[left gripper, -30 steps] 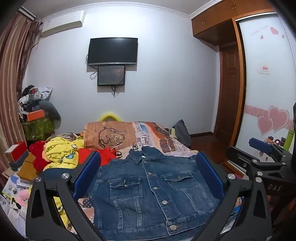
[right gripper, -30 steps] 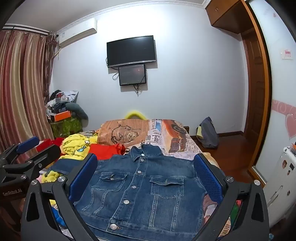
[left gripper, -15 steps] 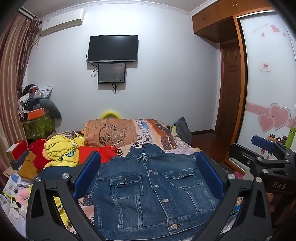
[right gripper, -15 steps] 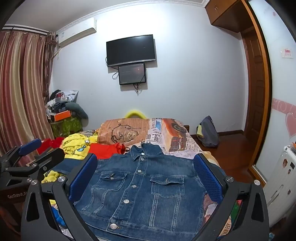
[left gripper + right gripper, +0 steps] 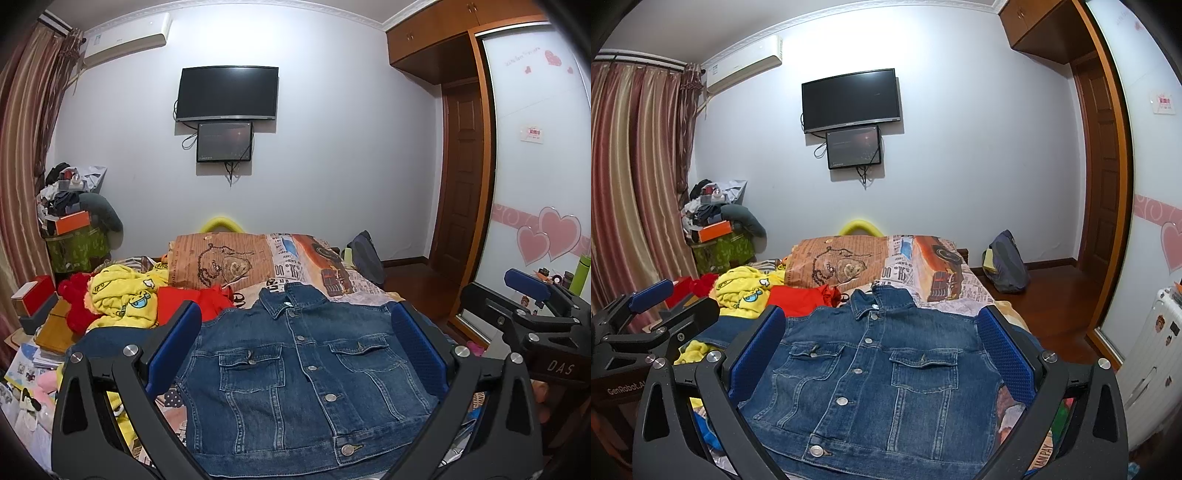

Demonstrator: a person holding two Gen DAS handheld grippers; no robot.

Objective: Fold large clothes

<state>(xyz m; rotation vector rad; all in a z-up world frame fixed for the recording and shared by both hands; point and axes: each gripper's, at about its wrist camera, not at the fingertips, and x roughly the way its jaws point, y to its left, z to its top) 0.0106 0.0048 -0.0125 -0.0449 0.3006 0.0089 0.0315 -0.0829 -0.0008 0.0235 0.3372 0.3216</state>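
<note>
The bed fills the middle of both views, its patterned cover showing beyond the collar, and the jacket lies on its near end, front up, buttoned, collar pointing toward the far wall. In the left wrist view the body sits flat with both chest pockets showing and the hem closest to the cameras; no sleeves can be seen at either side (they may be tucked under the body or absent, the views do not settle it). Left of the jacket is a heap of other clothes, a yellow garment and a red one just beside its shoulder, so more work seems to be waiting. The left gripper hangs above the jacket with its jaws spread wide and nothing between them, and the right gripper does the same from the other side; each also shows at the edge of the other's view, well apart from the denim. As a judgement, the folding is at or near its start: the body shows no crosswise fold, the hem has not been brought up to the collar, and neither gripper has cloth in it. What is left is at least to take hold of an edge and double the body over.
</note>
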